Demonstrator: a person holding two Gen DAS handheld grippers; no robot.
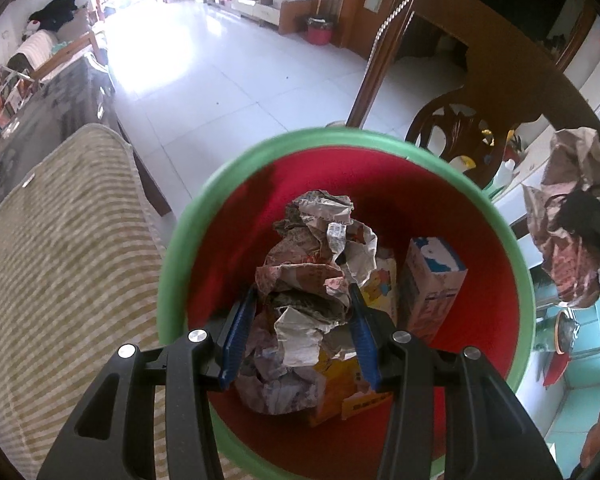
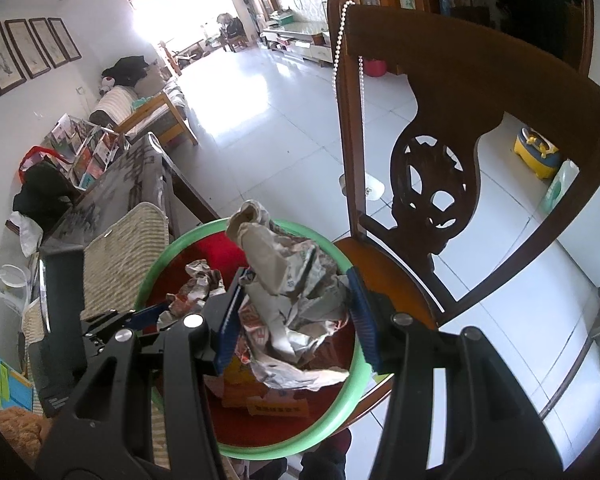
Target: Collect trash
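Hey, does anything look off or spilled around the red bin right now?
Nothing spilled. The red bin stands upright, with the milk carton and flattened boxes inside. Each tool grips a crumpled newspaper wad over the bin: left tool, right tool. That fits the job.

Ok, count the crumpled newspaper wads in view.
2: one between the left hand-held gripper's fingers inside the red bin, one in the right hand-held gripper above it. More may be buried.

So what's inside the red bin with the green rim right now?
The bin holds a white and blue carton standing at one side, yellow packaging lower down, and the crumpled newspaper in the left gripper. The paper covers the bin's bottom.
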